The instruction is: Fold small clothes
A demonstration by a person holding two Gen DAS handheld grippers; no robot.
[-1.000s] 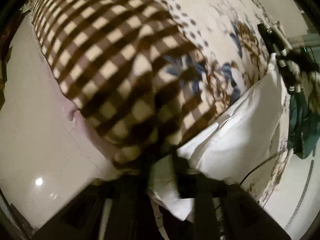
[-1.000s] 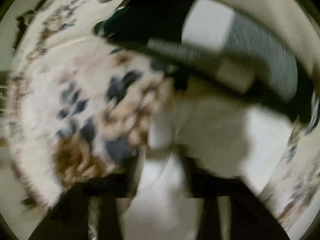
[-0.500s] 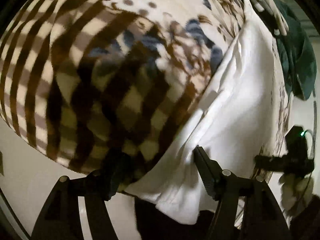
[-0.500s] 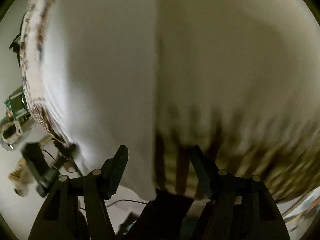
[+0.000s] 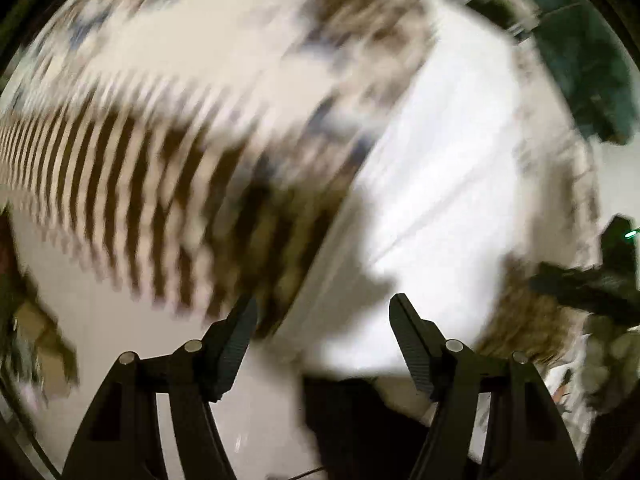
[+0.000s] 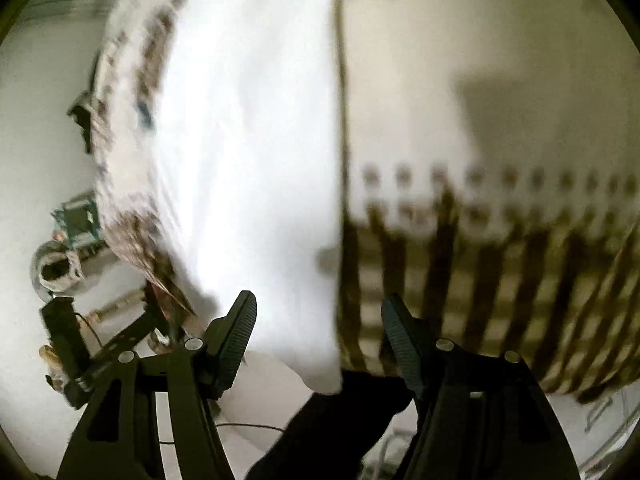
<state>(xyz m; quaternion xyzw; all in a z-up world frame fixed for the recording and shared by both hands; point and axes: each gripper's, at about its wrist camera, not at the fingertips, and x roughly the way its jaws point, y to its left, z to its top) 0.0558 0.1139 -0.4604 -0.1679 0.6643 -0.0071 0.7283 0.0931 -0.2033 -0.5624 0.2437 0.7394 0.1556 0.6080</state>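
Note:
A white garment (image 5: 432, 184) lies flat on a floral and brown-checked bedspread (image 5: 168, 168). In the left wrist view my left gripper (image 5: 324, 320) is open and empty, just above the garment's near edge. In the right wrist view the same white garment (image 6: 256, 152) lies along the left, beside the checked part of the bedspread (image 6: 500, 280). My right gripper (image 6: 318, 320) is open and empty over the garment's near corner. Both views are blurred by motion.
A dark green cloth (image 5: 580, 60) lies at the far right edge of the bed. The other gripper's body (image 5: 600, 280) shows at the right. Pale floor (image 6: 44, 120) with a cup and small items (image 6: 56, 268) lies left of the bed. A dark trouser leg (image 6: 332, 420) is below.
One second ago both grippers were shut on the white garment. Both opened and let it go about half a second ago. Both have since drawn back a little from it.

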